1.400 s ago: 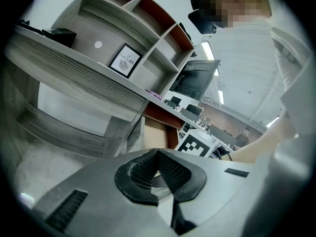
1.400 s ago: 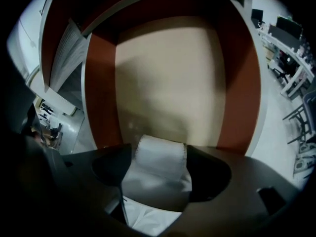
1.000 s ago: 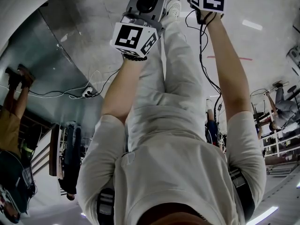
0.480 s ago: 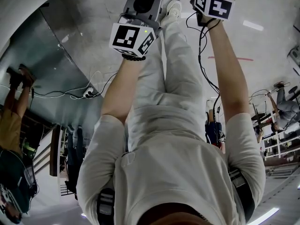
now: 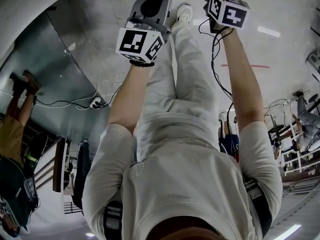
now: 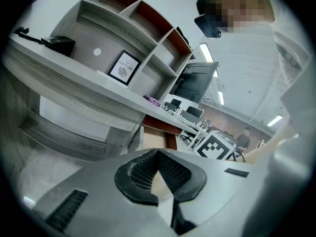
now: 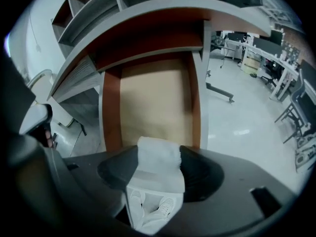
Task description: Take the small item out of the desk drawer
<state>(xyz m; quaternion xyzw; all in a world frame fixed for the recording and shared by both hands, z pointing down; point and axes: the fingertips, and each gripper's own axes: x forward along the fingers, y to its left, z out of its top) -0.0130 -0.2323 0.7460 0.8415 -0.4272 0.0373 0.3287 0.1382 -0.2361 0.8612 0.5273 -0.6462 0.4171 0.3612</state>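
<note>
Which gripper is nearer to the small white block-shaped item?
Right. The right gripper clamps the white item over the open brown wooden drawer; the left gripper is apart from it, shut and empty.

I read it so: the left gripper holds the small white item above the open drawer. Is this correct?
Not quite: it is the right gripper that holds the small white item above the open drawer, as the right gripper view shows. The left gripper has nothing between its jaws.
</note>
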